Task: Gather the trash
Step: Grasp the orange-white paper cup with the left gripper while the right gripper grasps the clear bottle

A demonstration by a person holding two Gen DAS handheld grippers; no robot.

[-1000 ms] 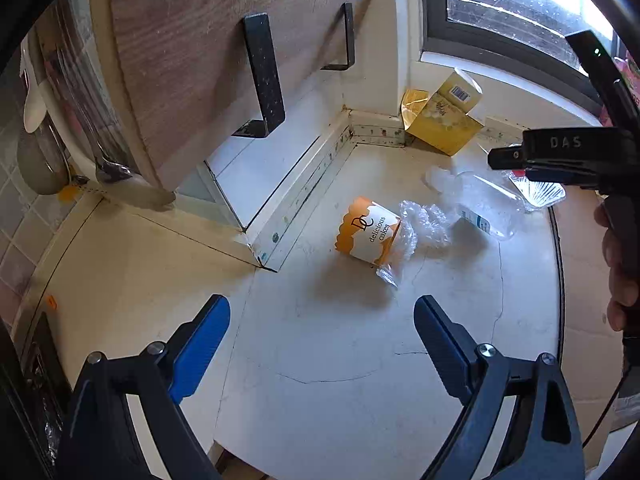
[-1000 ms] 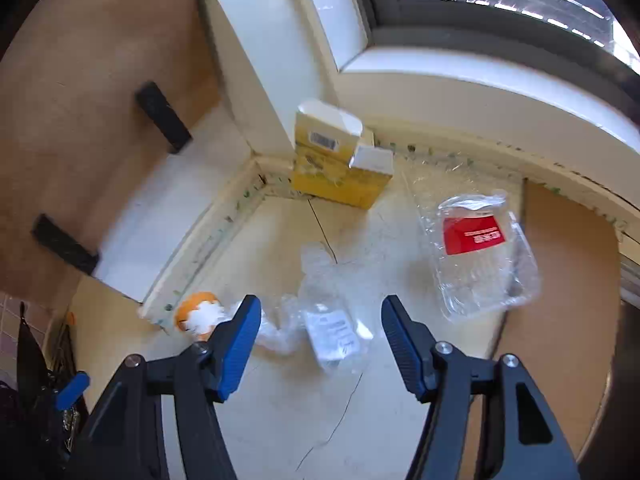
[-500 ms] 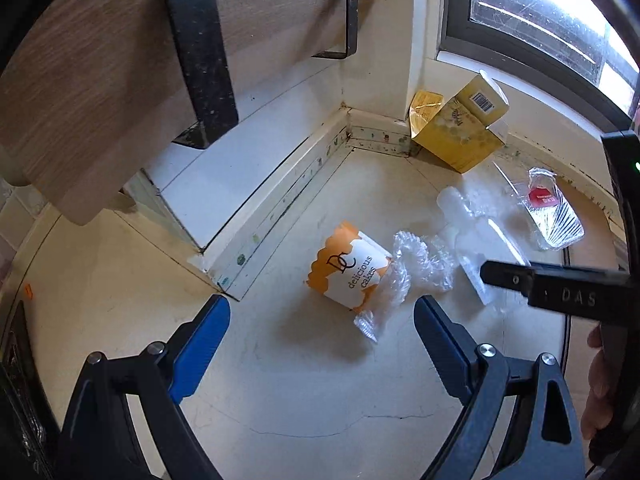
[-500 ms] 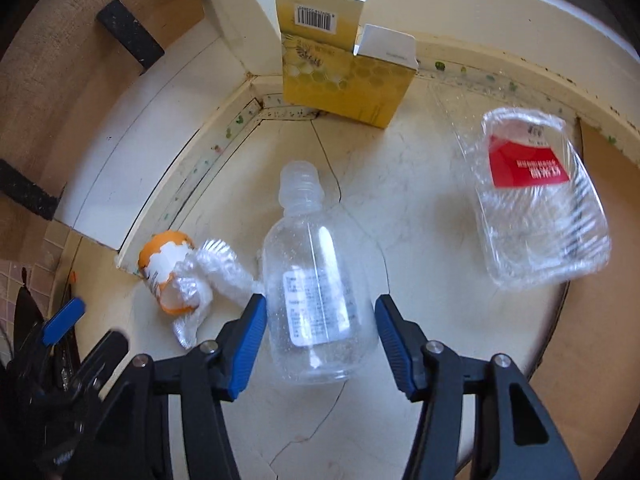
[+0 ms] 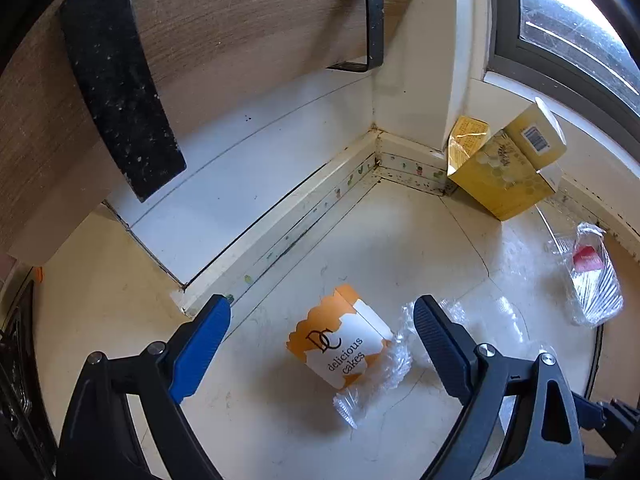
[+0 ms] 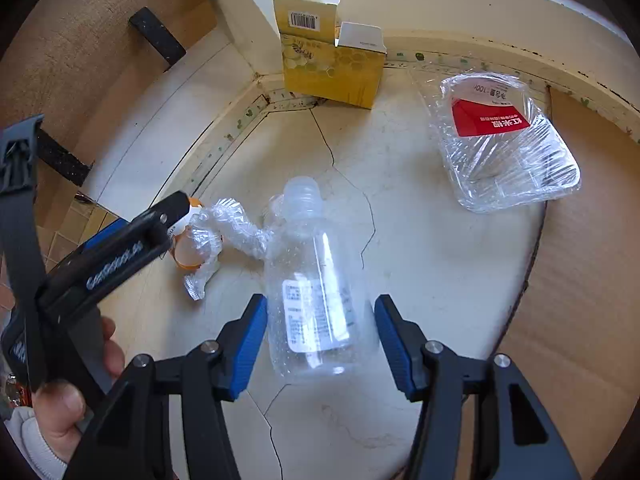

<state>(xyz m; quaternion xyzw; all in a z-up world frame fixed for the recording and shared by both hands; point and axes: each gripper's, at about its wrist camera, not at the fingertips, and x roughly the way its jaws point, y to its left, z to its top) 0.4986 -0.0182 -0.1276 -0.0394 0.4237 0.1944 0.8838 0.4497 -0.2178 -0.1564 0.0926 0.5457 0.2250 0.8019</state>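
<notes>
Both of my grippers have dropped closer to the counter since a second ago: the clear bottle (image 6: 312,292) now sits between the right gripper (image 6: 320,344)'s blue pads, and the cake wrapper (image 5: 340,344) lies between the left gripper (image 5: 324,348)'s fingers.

From the left wrist view I can barely make out the bottle; only glare and faint clear plastic show beside the right-hand finger, and the finger covers part of the wrapper's crinkled cellophane tail. From the right wrist view the left gripper's body (image 6: 120,252) hides most of the wrapper, leaving an orange edge.

My right gripper is spread wide, pads either side of the bottle's lower body with a gap on both sides. My left gripper is also spread, not touching the wrapper.

That bottle lies flat on the cream counter (image 6: 420,280), long axis running away from my right gripper, capless neck pointing toward the yellow carton (image 6: 332,68) in the corner, base nearest the pads. A clear tray (image 6: 508,152) with a red label rests well apart to the right.
</notes>
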